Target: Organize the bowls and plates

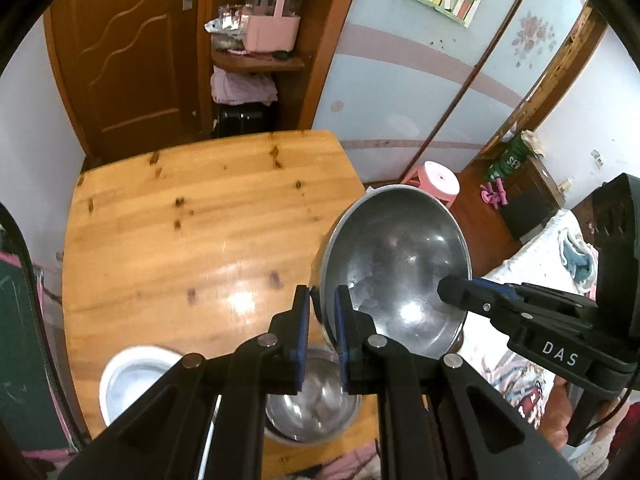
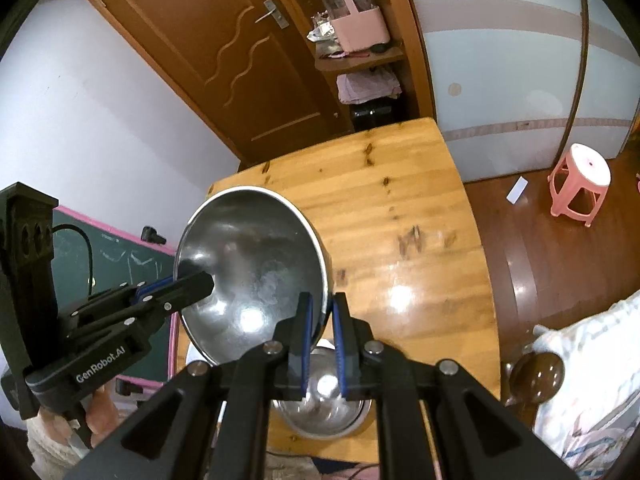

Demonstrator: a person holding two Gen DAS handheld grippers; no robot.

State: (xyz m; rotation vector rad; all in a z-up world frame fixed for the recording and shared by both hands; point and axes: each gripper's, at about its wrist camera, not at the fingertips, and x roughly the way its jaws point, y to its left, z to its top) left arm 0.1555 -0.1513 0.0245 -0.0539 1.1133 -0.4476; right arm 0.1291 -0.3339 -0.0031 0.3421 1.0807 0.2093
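A large steel bowl (image 1: 396,268) is held tilted above the wooden table (image 1: 200,216), its hollow facing the cameras. My left gripper (image 1: 322,320) is shut on its left rim. My right gripper (image 2: 321,312) is shut on its right rim; that gripper shows at the right of the left wrist view (image 1: 460,292). The same bowl fills the middle left of the right wrist view (image 2: 248,264), with my left gripper (image 2: 192,284) on its far rim. A smaller steel bowl (image 1: 312,404) stands on the table below, also in the right wrist view (image 2: 326,404). A white bowl (image 1: 132,376) stands to its left.
The table's (image 2: 400,208) far half is bare wood. A pink stool (image 2: 580,180) stands on the floor at the right. A bed with patterned bedding (image 2: 592,380) and a wooden bedpost knob (image 2: 538,376) lie close right. A green chalkboard (image 2: 120,264) leans at the left.
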